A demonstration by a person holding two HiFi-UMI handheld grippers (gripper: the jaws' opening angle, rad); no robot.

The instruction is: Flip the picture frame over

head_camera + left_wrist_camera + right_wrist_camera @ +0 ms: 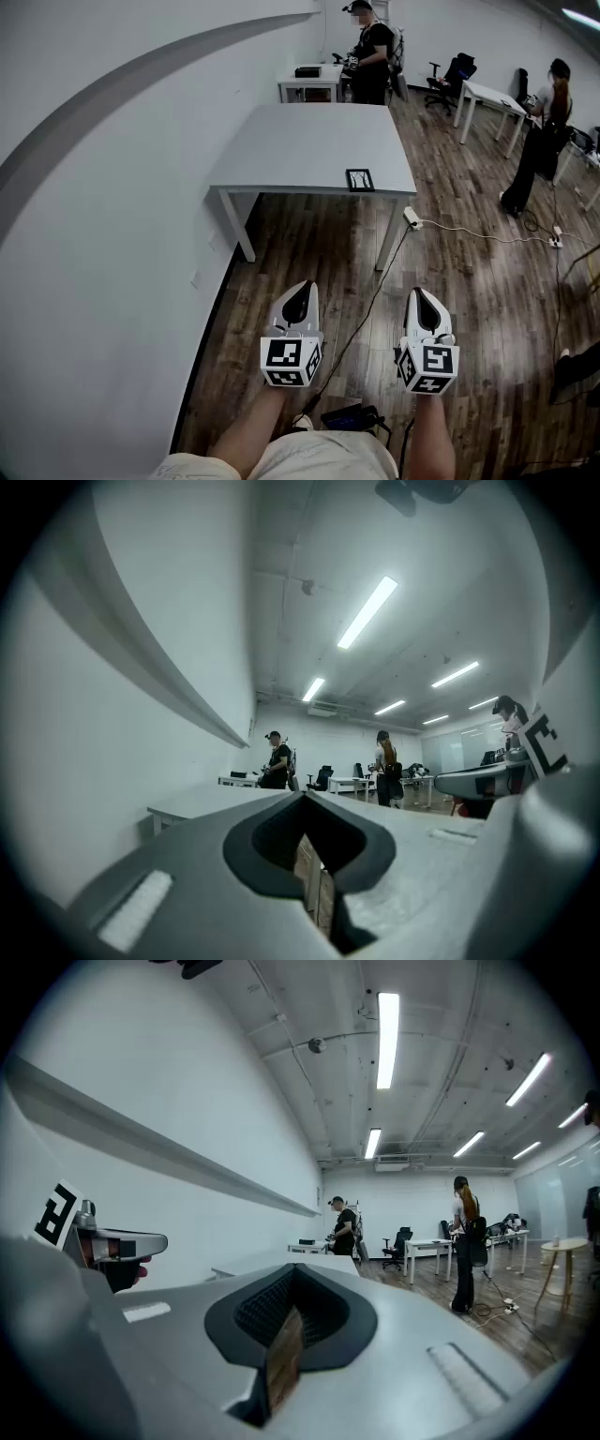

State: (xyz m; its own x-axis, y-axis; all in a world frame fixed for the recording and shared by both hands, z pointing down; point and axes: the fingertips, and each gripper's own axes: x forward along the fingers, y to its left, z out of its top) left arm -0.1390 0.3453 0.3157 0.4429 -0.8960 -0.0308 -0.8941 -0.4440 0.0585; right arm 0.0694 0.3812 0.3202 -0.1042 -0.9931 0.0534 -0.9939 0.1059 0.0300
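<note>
— How are the jaws held?
— The left gripper [302,285] and right gripper [419,292] are each pressed together, nothing pinched.
— Where is the picture frame [360,180] seen?
— Flat near the table [300,141] edge, well apart from both.

An open-plan office or lab: a white counter [309,141] and desks [487,94] on a wood floor [450,309], swivel chairs [457,70], ceiling strip lights [387,1040], a power cable [469,230] across the floor.
</note>
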